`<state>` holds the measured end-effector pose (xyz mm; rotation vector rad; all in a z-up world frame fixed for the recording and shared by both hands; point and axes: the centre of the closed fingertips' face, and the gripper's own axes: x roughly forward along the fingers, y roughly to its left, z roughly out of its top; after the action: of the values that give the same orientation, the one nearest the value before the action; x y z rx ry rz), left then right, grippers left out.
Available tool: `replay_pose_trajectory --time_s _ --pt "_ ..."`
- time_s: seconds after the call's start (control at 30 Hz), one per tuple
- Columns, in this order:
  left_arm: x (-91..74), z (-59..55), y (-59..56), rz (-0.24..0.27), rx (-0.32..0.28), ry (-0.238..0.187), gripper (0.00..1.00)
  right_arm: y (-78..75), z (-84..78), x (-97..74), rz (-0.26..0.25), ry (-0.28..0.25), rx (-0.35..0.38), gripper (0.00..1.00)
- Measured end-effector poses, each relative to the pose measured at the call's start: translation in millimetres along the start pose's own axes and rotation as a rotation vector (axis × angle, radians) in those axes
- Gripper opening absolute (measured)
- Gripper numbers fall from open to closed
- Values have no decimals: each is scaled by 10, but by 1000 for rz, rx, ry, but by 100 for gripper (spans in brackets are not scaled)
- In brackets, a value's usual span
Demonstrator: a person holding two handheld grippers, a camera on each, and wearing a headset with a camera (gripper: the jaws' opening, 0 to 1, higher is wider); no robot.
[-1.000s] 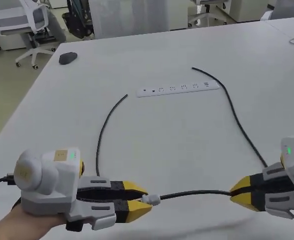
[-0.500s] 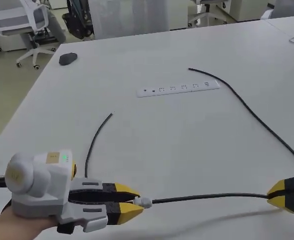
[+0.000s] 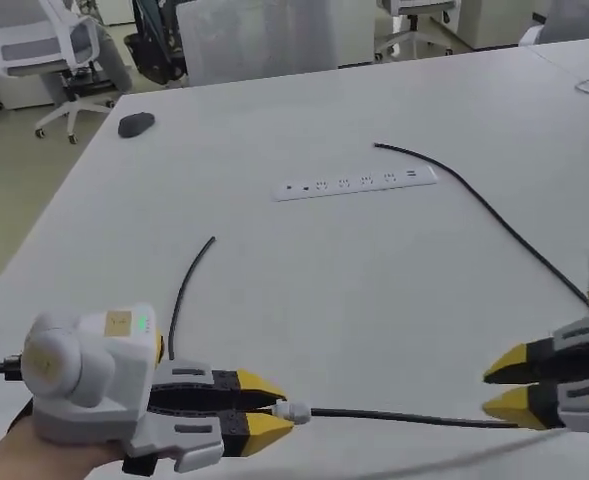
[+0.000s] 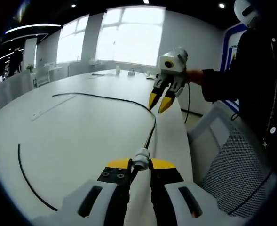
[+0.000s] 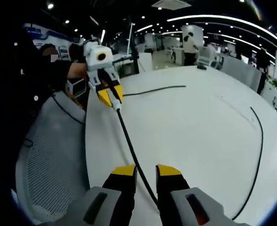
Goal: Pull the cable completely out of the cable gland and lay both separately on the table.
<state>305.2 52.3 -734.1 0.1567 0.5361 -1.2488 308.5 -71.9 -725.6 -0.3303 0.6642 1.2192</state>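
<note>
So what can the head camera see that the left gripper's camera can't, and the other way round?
Head view: the hand holding the left gripper from below, and the power strip with its row of sockets plain to see.
Left gripper view: bright windows, a mesh chair, and the person's dark sleeve behind the right gripper.
Both: the white cable gland pinched in the left gripper's jaws, the black cable running out of it, and the right gripper with its jaws open.
</note>
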Motion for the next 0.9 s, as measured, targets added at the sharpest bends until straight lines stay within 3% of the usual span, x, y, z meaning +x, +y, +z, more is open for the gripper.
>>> replay_pose_trajectory --time_s 0.07,0.1,0.23,0.43,0.6,0.9 --pt "23 -11 -17 -5 11 10 15 154 248 114 45 -53 -45 13" --pt "32 -17 -27 -9 20 19 15 299 400 173 101 -96 -80 13" --pt "40 79 -51 -18 32 3 15 380 543 434 113 -97 -103 9" --pt "63 195 -109 -29 66 -3 15 404 518 733 141 -45 -137 8" --pt "70 266 -121 -32 82 -17 15 387 455 744 139 -26 -149 3" --pt "137 227 -120 -36 89 -6 15 391 377 745 136 2 -185 0"
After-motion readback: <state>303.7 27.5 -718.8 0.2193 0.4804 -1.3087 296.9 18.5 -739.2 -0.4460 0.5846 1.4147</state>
